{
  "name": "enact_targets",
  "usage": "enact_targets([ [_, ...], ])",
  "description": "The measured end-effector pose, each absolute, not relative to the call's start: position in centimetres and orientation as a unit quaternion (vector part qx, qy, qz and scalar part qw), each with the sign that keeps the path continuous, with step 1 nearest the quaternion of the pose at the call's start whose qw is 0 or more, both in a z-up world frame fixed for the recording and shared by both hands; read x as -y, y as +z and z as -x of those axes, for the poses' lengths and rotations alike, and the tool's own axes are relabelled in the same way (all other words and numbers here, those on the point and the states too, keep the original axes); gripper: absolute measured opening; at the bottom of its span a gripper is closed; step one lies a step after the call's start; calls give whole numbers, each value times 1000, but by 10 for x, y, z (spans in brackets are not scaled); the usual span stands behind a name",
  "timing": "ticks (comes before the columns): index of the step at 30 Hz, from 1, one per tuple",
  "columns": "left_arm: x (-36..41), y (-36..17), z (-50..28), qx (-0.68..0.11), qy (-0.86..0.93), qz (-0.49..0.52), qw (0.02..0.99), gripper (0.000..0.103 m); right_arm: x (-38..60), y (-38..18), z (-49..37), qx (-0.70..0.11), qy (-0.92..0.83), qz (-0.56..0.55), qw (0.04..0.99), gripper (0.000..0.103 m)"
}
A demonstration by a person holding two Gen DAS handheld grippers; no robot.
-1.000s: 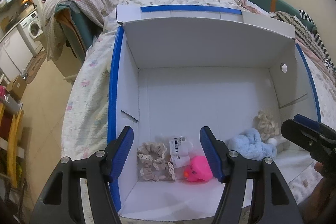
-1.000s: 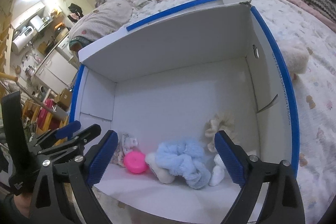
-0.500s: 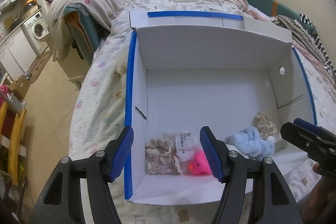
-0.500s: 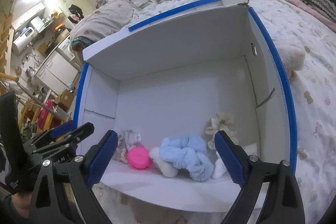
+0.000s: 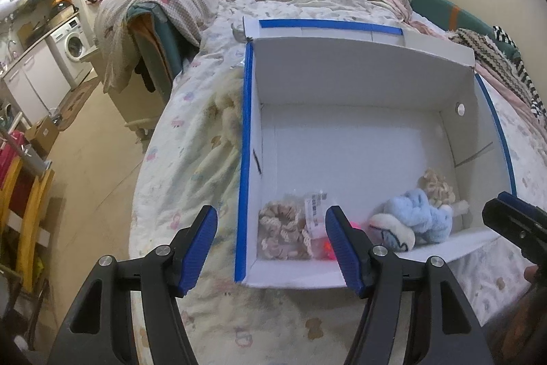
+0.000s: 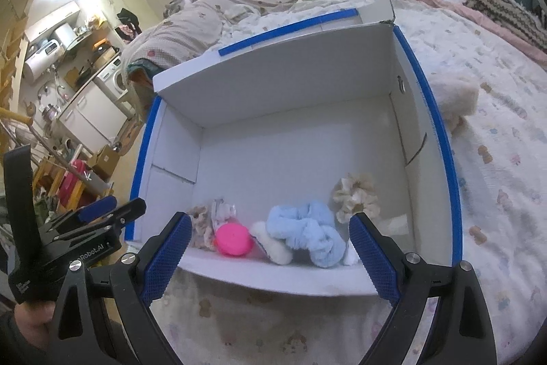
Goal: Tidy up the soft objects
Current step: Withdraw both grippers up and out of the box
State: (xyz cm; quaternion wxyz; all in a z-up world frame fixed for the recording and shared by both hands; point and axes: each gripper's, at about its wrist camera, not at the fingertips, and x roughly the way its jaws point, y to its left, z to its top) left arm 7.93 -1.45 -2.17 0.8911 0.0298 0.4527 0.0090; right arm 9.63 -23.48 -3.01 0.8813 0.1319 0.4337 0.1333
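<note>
Bed [image 5: 191, 159], white box [image 6: 280, 91], blue scrunchie [image 6: 304, 233] inside

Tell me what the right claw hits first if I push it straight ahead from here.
Probably the light blue scrunchie lying inside the white box. The right claw is open and centred on it, just outside the box's low front edge. It may clip that edge first if it runs low; depth is unclear.

Both grippers, left [image 5: 270, 242] and right [image 6: 268, 253]: black frames, 2 blue ribbed pads, silver screws; white lettering on the left.
</note>
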Motion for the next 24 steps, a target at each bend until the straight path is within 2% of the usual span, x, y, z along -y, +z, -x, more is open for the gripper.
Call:
enact_targets([
  [16, -5, -32, -39, -466, 14, -39, 884, 63, 233, -38, -56, -442, 127, -110, 881, 99],
  [24, -13, -44, -27, -495, 10, -9, 869, 63, 226, -55, -53, -483, 144, -98, 858, 99],
])
